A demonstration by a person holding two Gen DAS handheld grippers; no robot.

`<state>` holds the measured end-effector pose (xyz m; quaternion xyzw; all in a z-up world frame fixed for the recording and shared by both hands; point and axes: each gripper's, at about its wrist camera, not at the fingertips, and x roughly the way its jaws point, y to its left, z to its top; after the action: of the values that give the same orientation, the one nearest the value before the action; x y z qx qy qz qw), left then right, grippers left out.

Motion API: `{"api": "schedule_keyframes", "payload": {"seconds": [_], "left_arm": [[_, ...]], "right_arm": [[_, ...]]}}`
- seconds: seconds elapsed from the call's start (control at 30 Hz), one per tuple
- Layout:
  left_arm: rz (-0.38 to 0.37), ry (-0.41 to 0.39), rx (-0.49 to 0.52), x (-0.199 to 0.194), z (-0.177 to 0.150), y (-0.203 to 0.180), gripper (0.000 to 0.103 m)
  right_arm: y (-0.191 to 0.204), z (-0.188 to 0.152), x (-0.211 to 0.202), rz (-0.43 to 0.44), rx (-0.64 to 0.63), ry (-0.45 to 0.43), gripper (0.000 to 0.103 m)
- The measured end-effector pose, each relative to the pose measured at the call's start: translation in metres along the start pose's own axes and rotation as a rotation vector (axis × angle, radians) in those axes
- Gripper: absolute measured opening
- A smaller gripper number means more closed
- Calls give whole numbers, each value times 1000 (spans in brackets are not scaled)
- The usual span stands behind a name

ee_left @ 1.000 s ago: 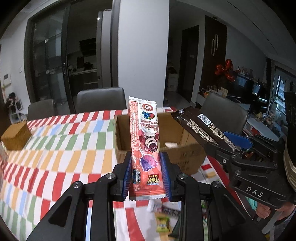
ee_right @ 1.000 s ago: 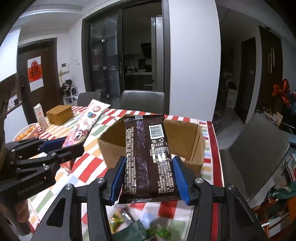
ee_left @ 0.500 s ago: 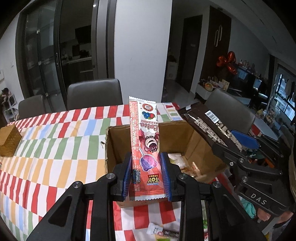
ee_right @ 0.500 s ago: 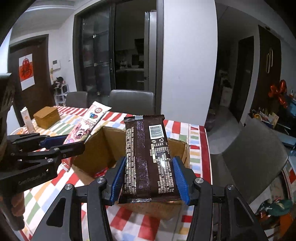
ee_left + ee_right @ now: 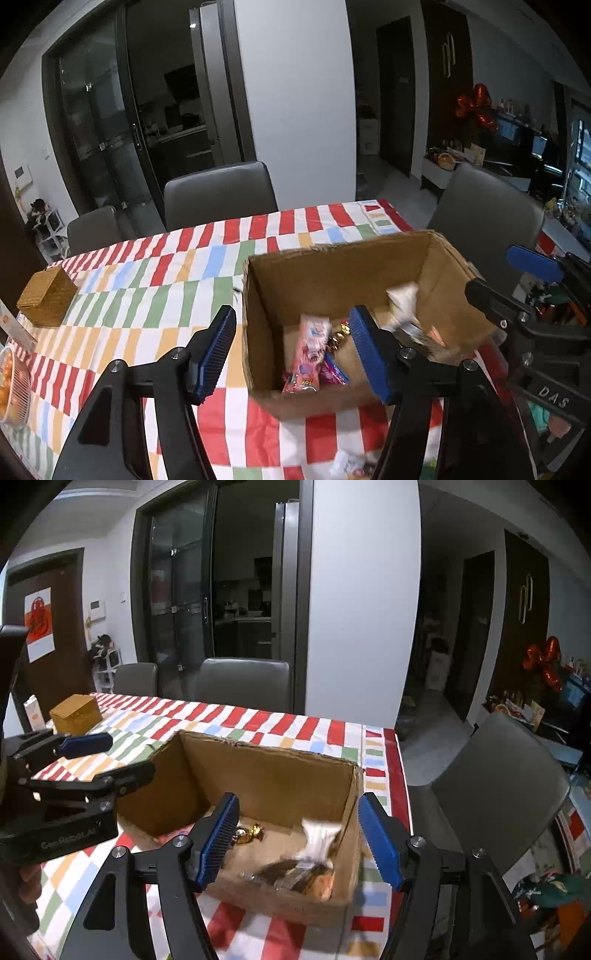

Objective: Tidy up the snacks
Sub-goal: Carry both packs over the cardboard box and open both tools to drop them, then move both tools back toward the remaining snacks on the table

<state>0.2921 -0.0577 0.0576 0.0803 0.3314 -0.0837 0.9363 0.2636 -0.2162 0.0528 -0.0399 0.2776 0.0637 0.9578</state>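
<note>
An open cardboard box stands on the striped tablecloth. My left gripper hangs over its near left corner, jaws opening and nothing between the blue pads. Below it a pink lollipop packet lies inside the box, leaning on the near wall. My right gripper hovers over the box's near right part, jaws also opening and empty. Under it a dark chocolate bar sits blurred on the box floor. A gold-wrapped candy lies beside it. Each gripper shows in the other's view: right, left.
A woven box sits at the table's far left, with a bowl of oranges nearer. Grey chairs stand behind the table and one at its right end. Loose wrapped snacks lie in front of the box.
Both grippers moved over the box and opened. The pink packet left the left jaws and the dark bar left the right jaws; both now lie in the box.
</note>
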Motion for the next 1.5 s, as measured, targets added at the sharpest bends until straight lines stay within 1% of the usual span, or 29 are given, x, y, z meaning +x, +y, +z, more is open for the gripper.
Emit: {"api": "schedule_keyframes", "payload": {"seconds": [0.1, 0.2, 0.3, 0.43, 0.53, 0.7, 0.87, 1.03, 1.2, 1.33, 1.5], "left_arm": [[-7, -20, 8, -18, -11, -2, 64], [-42, -39, -2, -39, -21, -3, 65], [-59, -60, 4, -59, -32, -6, 66], [-54, -86, 21, -79, -46, -10, 66], [-54, -89, 24, -88, -56, -10, 66], [-56, -72, 32, -99, -75, -12, 66], [-52, -52, 41, -103, -98, -18, 66], [-61, -8, 44, -101, -123, -22, 66], [-61, 38, 40, -93, -144, -27, 66], [-83, 89, 20, -83, -160, -31, 66], [-96, 143, 11, -70, -176, -35, 66]], "right_arm": [[0, -6, -19, 8, 11, -23, 68], [1, -15, -39, 10, 24, -46, 68], [1, -21, -55, 13, 36, -71, 68], [5, -32, -76, 16, 30, -96, 68], [5, -42, -88, 6, 31, -106, 68], [7, -60, -98, -12, 40, -101, 68], [8, -81, -101, -20, 63, -62, 68], [7, -106, -100, -32, 97, -6, 68], [9, -131, -97, -48, 90, 57, 68], [7, -147, -93, -67, 86, 104, 68], [4, -165, -83, -66, 92, 172, 68]]}}
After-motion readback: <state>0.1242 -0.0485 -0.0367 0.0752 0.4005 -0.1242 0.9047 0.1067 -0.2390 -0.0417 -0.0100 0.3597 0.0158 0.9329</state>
